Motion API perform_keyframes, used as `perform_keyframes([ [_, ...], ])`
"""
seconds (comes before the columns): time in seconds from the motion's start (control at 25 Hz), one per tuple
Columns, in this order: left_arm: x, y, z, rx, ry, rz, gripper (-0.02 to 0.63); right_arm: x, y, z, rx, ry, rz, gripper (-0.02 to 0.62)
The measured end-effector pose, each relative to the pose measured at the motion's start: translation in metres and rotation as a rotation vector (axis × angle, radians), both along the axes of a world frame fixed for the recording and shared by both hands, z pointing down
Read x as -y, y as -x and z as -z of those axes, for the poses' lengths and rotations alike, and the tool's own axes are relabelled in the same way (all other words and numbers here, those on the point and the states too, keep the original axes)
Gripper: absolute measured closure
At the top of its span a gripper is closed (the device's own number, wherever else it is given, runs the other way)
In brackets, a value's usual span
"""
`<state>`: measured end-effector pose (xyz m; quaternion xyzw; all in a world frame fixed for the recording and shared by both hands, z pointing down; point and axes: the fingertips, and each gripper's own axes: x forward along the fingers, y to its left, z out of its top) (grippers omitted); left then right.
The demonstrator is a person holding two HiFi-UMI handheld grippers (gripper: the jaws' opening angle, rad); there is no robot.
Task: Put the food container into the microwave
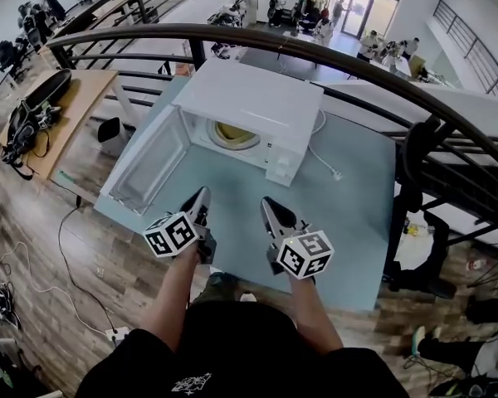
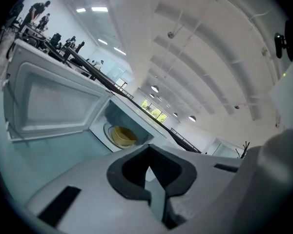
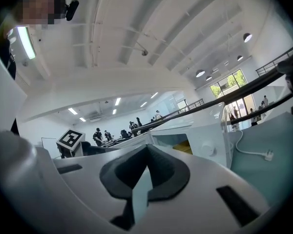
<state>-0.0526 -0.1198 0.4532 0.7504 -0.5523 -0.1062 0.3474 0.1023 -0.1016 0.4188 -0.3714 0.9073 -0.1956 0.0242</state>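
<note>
Found the yellow food container [image 1: 231,136] already inside the open microwave [image 1: 257,98], door [image 1: 145,162] swung out left. Holding nothing with left gripper [image 1: 202,196] or right gripper [image 1: 268,206]: both pinched fully together, hovering over the blue table [image 1: 357,214] in front. Probably light, stiff plastic, maybe slick; best grabbed by the rim. Can't see all of it, only a slice through the opening; lid and contents unclear.

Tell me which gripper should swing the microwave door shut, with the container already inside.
Left, probably. The door hangs open on the side of the left gripper, near its tip; the right gripper faces the front of the microwave, farther from the door. Both are shut and empty.
</note>
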Motion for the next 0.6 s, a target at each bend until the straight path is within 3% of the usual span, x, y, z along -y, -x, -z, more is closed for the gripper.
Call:
perform_keyframes([
  [0.6,-0.071,-0.013,0.063,0.295,-0.190,-0.020,0.598,-0.043,-0.043,0.048,-0.022,-0.097,-0.050,0.589],
])
